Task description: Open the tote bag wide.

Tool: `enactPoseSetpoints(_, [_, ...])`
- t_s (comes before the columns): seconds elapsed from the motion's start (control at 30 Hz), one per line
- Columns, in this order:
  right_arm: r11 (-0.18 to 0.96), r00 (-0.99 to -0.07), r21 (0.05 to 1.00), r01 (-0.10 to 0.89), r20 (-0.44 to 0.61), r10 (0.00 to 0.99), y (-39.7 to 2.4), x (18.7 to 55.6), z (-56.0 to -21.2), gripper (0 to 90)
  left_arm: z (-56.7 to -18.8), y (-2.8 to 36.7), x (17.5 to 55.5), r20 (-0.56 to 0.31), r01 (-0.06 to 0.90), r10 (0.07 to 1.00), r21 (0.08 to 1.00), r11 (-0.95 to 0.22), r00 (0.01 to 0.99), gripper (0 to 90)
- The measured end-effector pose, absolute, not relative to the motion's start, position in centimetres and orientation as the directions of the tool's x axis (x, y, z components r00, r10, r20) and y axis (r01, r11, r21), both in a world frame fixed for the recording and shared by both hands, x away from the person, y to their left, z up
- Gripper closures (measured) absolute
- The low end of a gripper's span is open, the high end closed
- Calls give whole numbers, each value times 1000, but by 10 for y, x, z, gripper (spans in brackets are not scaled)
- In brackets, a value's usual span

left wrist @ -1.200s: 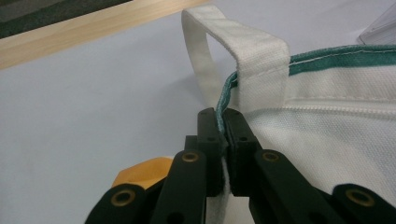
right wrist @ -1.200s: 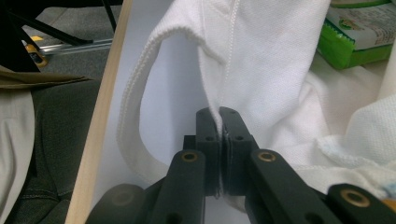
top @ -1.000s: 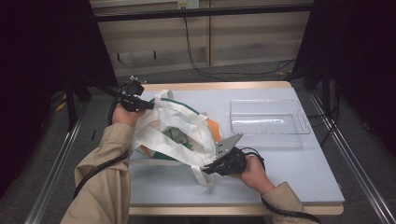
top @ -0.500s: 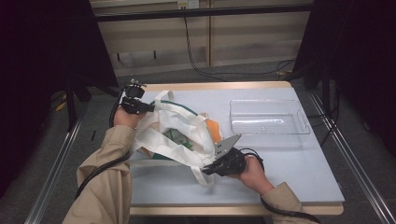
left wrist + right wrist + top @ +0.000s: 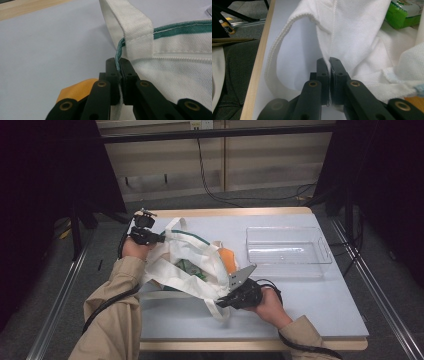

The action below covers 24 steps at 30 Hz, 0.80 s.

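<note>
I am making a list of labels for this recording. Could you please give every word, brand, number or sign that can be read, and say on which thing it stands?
None can be read.
Green packet inside the white tote bag: it carries print, too blurred to read.

Bag at table's left, tray at right

The bag point(image 5: 187, 265) is spread left of centre on the table point(image 5: 310, 305); the tray point(image 5: 287, 251) is set apart at its right, toward the far edge
</note>
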State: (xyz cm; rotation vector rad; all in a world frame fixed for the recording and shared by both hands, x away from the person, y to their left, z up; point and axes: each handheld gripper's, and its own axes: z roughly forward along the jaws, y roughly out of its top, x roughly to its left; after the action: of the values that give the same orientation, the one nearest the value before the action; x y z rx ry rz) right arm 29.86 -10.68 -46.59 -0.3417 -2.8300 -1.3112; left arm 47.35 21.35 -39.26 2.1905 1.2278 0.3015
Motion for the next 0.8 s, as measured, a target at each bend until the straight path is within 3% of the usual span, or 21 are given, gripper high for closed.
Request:
enactPoseSetpoints(0.33, [624,-974,751,215,114,198,-106,300,-466,830,-388,217,469,-112,687,827,623,-373,551,844])
enactPoseSetpoints(0.8, [606,-964,755,250,136,228,-108,302,-456,691,-381,226,458,-104,677,813,619,-398,573,663])
